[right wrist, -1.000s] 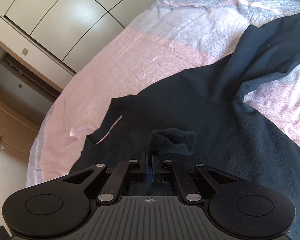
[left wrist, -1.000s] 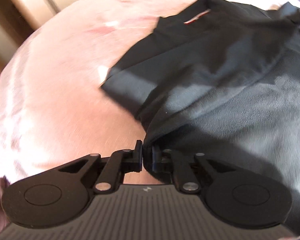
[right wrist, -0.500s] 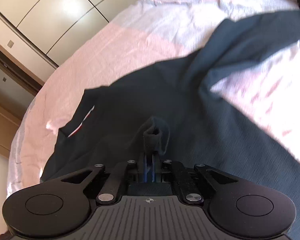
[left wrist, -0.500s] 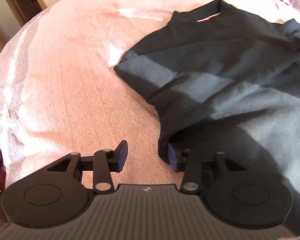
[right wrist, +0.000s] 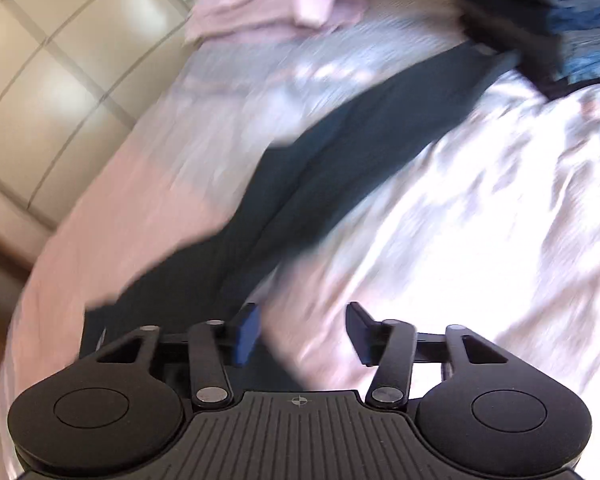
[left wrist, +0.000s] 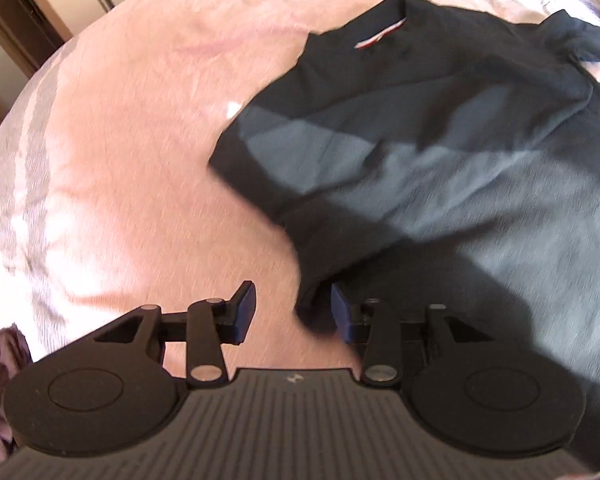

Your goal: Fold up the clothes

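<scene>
On the bed (left wrist: 112,152), nearest the lens in the left wrist view, the left tool (left wrist: 293,312) is seen released, jaws spread wide. A corner of the dark shirt (left wrist: 439,168) lies between the jaws, just beside the right one; contact cannot be told. Nothing is gripped.

The shirt is spread flat on the pink bedspread, a short sleeve (left wrist: 268,160) pointing toward the bare bedspread, the collar (left wrist: 379,36) with its red-and-white strip at the far end. Sun patches and shadow are cast across the cloth.

In the right wrist view the right tool (right wrist: 301,332) is also seen released, jaws apart, held over bright sheet beside the shirt's edge (right wrist: 300,208). Heavy motion blur here.

Handling, as a judgement: the cloth is taken as light, soft, limp, with no stiffness to hold a fold by itself; it will likely sag and drag on the bedspread. Hold is best taken at seamed edges, a hem corner or the sleeve cuff, where layers are thicker and slipping is less likely.

Shown only by the left view: collar, sleeve, body of the shirt. Shown only by the right view, beyond the shirt: pillows (right wrist: 268,4), cabinet doors (right wrist: 52,92), a dark pile (right wrist: 531,12) at the far corner, kind not discernible.
</scene>
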A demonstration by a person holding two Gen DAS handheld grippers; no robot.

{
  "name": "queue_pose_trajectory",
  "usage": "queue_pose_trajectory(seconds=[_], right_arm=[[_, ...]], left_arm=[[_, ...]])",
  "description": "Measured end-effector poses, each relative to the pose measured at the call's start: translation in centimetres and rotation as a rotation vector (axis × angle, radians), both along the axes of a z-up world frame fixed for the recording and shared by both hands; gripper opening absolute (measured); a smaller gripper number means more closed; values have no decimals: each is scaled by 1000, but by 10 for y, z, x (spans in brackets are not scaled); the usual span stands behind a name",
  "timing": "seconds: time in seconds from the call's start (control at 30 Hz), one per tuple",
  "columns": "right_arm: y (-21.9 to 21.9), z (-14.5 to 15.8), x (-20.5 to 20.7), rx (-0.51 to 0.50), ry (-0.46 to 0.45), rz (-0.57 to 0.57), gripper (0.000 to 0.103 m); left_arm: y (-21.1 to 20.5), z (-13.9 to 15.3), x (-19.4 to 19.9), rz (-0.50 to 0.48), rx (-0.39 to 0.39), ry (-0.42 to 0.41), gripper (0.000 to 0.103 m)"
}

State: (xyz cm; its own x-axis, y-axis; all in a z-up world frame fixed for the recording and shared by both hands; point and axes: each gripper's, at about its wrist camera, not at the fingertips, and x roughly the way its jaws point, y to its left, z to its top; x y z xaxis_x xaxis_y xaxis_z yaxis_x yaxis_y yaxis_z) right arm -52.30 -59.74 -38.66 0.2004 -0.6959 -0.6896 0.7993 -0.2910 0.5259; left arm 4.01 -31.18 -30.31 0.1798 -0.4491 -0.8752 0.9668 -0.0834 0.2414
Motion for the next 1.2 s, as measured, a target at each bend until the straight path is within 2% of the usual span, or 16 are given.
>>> queue_pose_trajectory(seconds=[0.1,0.3,0.43,0.53,0.57,0.6,0.63,0.67,0.73,0.8,0.9,1.0,1.1,1.13,1.17,1.2], right_arm=[[-23,-8,-52,-49,-29,-127,53],[-68,-38,-125,-101,-42,-266,53],[-86,-58,-144,-105,-70,-292,52],[-89,-61,-153,-122,-91,-318,52],[-89,-60,-154,-120,-93,-331,47],[-89,-56,-153,-115,-85,-342,15],[-89,-49,-151,-120,-72,-344,5],[-89,-40,-146,-129,-52,-336,5],[-94,-12,-124,-187,22,-228,5],[-97,28,-81,-285,96,-40,5],[-77,93,16,-491,205,307,5],[-20,127,124,-654,215,630,5],[38,109,217,-674,198,930,5],[53,90,245,-627,242,1019,9],[66,73,267,-580,275,1094,20],[77,58,279,-538,285,1142,41]], left_arm=[[-23,-2,-24,-39,-13,0,37],[-64,-11,-77,-145,-28,9,37],[-74,-17,-100,-196,-14,2,38],[-75,-18,-106,-203,-7,-1,38],[-75,-18,-108,-203,-5,-2,38],[-75,-17,-108,-200,-4,-3,38],[-75,-16,-108,-196,-6,-5,38],[-73,-14,-107,-189,-10,-5,38],[-70,-9,-104,-179,-23,-6,38],[-66,-3,-97,-165,-37,-7,38],[-57,8,-82,-127,-56,-5,38],[-45,20,-65,-82,-74,-5,38],[-28,28,-44,-28,-86,-5,38],[-23,30,-37,-12,-87,-4,38],[-18,31,-30,2,-89,-4,38],[-13,30,-23,13,-90,0,38]])
